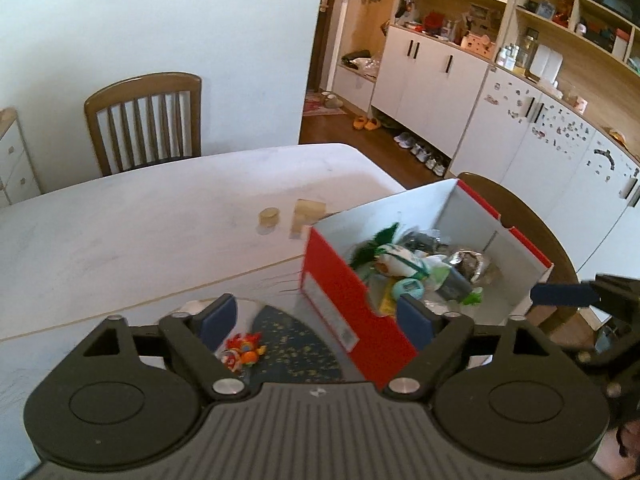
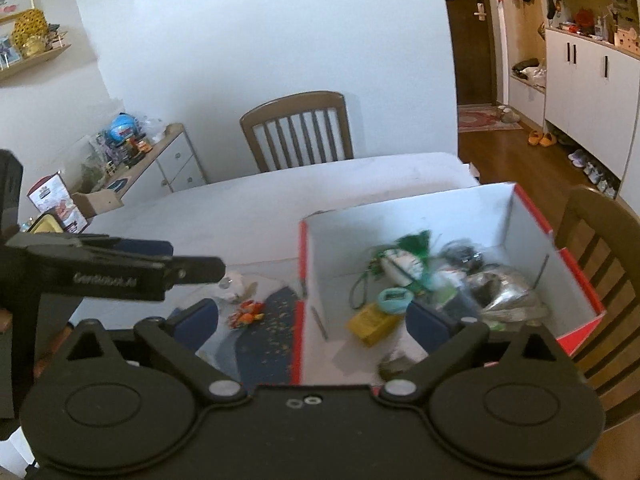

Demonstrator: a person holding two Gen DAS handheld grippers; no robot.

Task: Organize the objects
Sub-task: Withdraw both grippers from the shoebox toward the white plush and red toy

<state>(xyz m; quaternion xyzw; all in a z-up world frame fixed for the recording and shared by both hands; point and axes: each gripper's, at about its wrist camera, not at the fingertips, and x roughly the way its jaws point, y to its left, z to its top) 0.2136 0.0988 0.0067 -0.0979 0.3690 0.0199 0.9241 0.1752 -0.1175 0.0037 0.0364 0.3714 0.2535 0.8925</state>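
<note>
A red box with white inside (image 1: 340,296) (image 2: 580,276) stands on the white table (image 1: 140,220) (image 2: 260,208) and holds several small items, among them a green tassel, a teal round thing (image 2: 394,299), a yellow packet (image 2: 372,322) and a silvery wrapper (image 2: 504,292). My left gripper (image 1: 316,320) is open and empty, straddling the box's near left corner above the table. A small orange-red toy (image 1: 244,350) (image 2: 248,312) lies on a dark blue patterned piece (image 1: 296,344) (image 2: 268,328) beside the box. My right gripper (image 2: 312,320) is open and empty above the box's left wall.
Two small wooden blocks (image 1: 268,215) (image 1: 306,212) lie on the table beyond the box. Wooden chairs stand at the far side (image 1: 144,120) (image 2: 298,132) and right (image 2: 600,260). White crumpled paper (image 2: 236,284) lies left of the toy. The left gripper crosses the right wrist view (image 2: 120,268).
</note>
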